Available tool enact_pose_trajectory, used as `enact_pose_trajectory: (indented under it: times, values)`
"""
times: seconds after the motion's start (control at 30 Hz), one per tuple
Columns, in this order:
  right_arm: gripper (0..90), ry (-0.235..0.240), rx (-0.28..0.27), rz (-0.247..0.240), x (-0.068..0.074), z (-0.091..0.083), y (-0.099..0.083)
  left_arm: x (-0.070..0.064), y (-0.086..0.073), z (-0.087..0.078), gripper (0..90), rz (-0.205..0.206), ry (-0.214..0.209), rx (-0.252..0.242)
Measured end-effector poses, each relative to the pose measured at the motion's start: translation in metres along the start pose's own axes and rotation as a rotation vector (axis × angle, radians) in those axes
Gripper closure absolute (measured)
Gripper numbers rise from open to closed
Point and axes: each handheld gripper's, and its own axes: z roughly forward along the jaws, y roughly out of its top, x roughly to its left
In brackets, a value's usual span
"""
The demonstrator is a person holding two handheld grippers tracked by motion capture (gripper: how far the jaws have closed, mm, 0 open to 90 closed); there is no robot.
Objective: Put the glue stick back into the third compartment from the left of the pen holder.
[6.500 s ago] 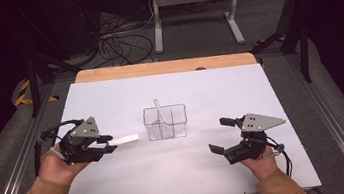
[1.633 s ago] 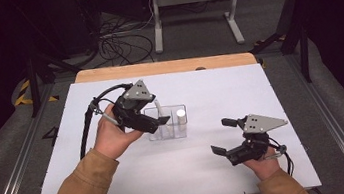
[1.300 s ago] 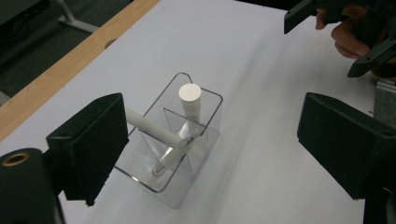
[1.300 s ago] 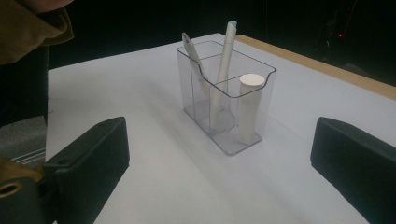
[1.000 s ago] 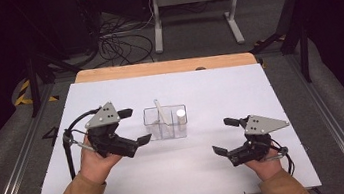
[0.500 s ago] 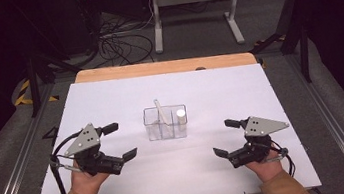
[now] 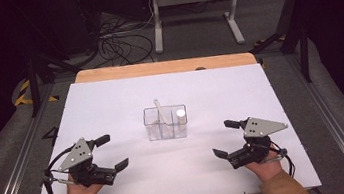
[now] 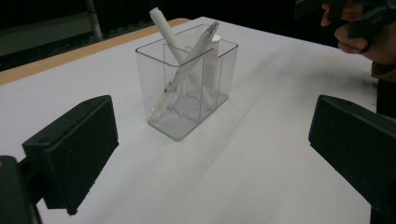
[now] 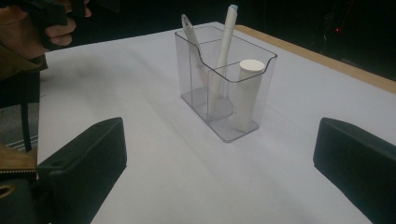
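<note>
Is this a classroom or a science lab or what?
Probably a lab or workshop set up for recording. A white table holds just one clear organizer; loose cables trail over the dark floor behind it, and a person holds the left gripper and the right gripper.

clear plastic holder (image 7: 166,123), white pens (image 9: 222,60), white table (image 7: 110,105)

Evenly lit white table (image 7: 111,110) amid dark surroundings; soft faint shadows; mild blur throughout, black jaws out of focus at six o'clock.
</note>
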Motion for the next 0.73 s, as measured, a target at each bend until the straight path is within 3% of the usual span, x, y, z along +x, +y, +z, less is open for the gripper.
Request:
enact_pose_trajectory:
  times: [0.1,0.3,0.37,0.73]
  values:
    - [3.0,-0.003,0.005,-0.006,0.000,0.001,-0.001,-0.003,-0.007,-0.001,1.8,0.018,0.020,0.010]
    - [2.8,0.000,0.009,-0.001,0.000,0.002,-0.002,-0.005,-0.023,0.000,0.8,-0.052,0.028,0.016]
    - [2.7,0.003,0.013,-0.004,0.001,0.003,-0.003,-0.004,-0.023,0.000,0.7,-0.070,0.022,0.005]
    - [2.2,0.006,0.026,-0.006,0.002,0.006,-0.004,-0.001,-0.023,-0.002,0.5,-0.083,0.039,-0.005]
